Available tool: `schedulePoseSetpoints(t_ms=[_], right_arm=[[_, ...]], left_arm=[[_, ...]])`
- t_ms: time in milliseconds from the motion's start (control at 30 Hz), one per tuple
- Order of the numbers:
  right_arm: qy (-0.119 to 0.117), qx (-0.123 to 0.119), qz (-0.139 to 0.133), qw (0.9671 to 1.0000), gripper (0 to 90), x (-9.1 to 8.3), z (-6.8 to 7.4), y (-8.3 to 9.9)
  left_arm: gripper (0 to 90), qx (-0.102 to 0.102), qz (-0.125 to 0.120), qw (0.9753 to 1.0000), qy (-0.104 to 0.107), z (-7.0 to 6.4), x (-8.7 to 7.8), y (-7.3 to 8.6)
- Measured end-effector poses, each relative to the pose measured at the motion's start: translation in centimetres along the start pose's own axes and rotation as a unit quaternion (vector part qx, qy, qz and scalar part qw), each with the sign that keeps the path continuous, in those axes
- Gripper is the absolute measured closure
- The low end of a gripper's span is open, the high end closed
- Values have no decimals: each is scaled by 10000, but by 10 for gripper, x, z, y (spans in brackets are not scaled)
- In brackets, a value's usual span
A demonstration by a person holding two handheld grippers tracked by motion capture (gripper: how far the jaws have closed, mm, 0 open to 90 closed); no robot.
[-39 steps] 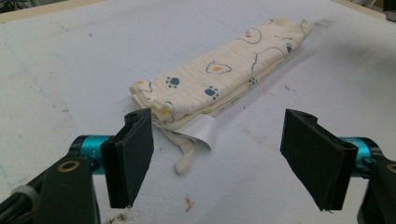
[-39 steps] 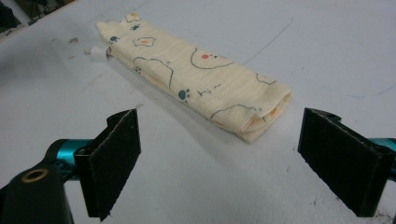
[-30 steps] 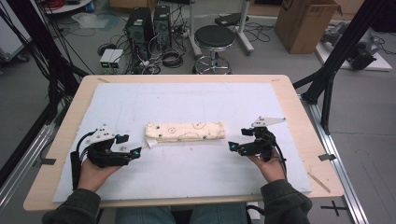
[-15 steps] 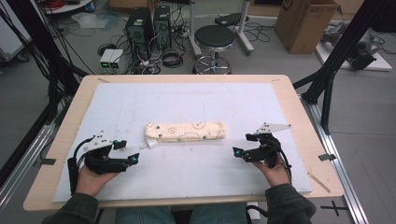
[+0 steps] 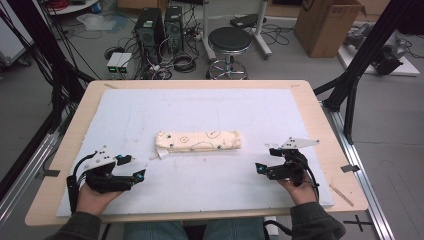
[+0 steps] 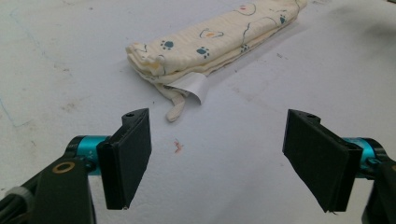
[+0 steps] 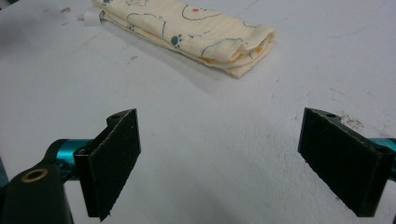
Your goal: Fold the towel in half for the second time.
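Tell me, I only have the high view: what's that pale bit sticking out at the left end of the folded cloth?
Observer: In the left gripper view the folded cloth has a white tag curling out from under its end, with a thin cream strip beside it.
Operator: Are my left jaws open?
Observer: Yes, the left gripper has its jaws wide apart, nothing between them.
Operator: And the cloth's right end?
Observer: In the right gripper view it is a rounded fold with stacked layers, and the right gripper is open, short of it.
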State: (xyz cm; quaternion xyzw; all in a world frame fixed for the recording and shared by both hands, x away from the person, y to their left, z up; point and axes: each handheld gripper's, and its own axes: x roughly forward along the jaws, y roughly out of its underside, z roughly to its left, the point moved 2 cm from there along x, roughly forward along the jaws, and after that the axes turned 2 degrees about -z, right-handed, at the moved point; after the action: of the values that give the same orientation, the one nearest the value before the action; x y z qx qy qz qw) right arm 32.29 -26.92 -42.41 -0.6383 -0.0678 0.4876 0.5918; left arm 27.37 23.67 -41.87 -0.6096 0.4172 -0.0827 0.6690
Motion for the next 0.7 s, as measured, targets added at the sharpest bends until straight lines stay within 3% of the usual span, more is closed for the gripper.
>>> schedulePoseSetpoints(t_ms=[700], right_arm=[[70, 36, -52, 10000, 123, -22, 3, 21]], left_arm=[[243, 72, 91, 9998, -141, -7, -16, 17]])
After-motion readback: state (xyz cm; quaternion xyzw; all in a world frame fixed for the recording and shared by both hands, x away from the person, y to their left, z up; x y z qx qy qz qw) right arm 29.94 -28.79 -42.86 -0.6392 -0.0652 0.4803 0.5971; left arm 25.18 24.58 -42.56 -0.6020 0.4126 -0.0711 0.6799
